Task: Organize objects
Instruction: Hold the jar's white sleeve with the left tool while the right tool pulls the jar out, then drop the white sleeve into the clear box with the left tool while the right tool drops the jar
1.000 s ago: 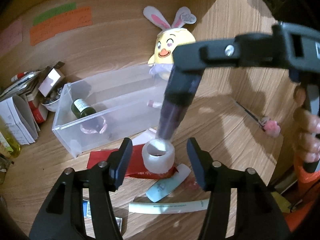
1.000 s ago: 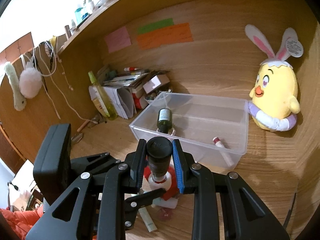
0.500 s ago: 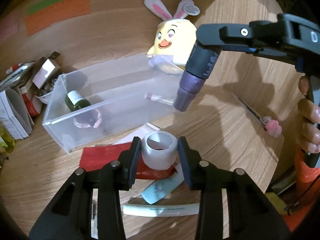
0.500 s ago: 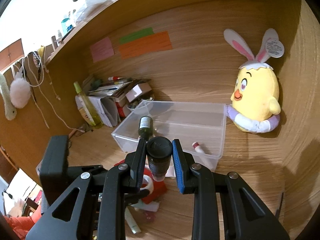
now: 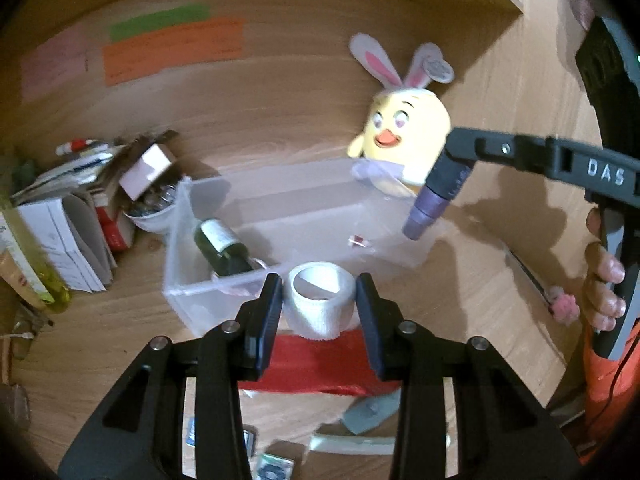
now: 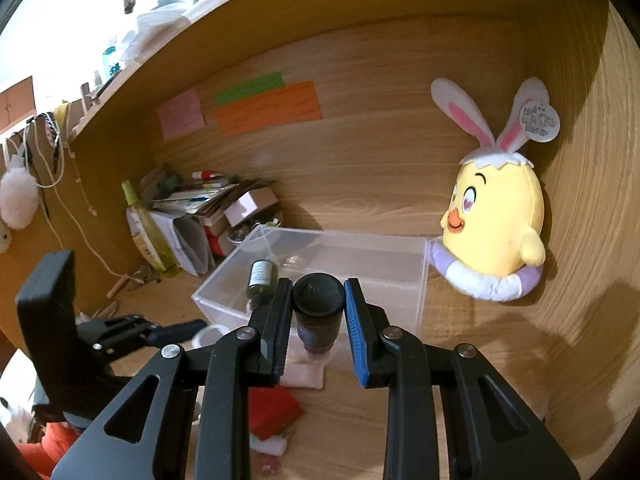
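Crowding the clear bin (image 5: 224,276) — plush chick (image 5: 404,140), paper stack (image 5: 68,240).

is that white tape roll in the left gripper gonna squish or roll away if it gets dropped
The white tape roll looks like a hollow ring of soft fabric wrap, so probably light and slightly squashable. Its walls look matte, so likely grippy. Being round, it may roll if it lands on its side.

dim warm light, fisheye edges, slight motion blur

Wood-grain desk alcove (image 6: 380,184); pink, green and orange paper notes (image 6: 266,108) fixed to back wall. Shelf above (image 6: 168,36). Bright daylight upper left.
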The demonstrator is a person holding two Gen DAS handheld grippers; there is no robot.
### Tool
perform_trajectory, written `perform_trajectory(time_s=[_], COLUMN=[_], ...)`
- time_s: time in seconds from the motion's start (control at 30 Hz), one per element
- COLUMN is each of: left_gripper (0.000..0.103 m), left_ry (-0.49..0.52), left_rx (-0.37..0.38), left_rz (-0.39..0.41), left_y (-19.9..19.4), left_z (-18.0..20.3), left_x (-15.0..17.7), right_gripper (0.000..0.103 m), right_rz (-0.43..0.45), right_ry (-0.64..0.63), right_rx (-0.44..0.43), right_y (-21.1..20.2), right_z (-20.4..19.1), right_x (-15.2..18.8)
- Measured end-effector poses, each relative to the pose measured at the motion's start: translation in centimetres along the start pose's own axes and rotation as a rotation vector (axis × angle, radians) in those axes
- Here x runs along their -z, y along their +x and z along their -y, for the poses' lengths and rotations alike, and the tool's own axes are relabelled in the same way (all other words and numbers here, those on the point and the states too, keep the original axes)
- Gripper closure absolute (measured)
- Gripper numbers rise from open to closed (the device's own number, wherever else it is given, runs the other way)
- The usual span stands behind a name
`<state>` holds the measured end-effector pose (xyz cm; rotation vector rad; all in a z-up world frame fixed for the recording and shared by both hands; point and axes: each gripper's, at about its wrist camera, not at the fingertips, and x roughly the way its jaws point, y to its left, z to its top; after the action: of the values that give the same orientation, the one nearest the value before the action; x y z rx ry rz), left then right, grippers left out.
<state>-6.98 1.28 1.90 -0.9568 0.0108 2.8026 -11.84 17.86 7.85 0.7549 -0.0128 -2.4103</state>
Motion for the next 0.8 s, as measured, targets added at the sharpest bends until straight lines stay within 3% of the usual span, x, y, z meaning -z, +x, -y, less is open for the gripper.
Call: perform_trajectory(time_s=[0.33, 0.8], left_gripper=[0.066, 0.066], left_ry=[-0.074, -0.145], left_rx=[-0.059, -0.135], left_rz=[0.016, -0.041], left_y=[1.3, 4.5], left_z=[-4.3, -8.2], left_x=[-2.4, -2.2], right_gripper=[0.080, 0.079], right_rz=[0.003, -0.134], right_ry=[0.010, 0.046], right_rx=[0.033, -0.070], right_y=[2.3, 8.7], right_z=[1.4, 1.5], right_x=[-1.9, -1.3])
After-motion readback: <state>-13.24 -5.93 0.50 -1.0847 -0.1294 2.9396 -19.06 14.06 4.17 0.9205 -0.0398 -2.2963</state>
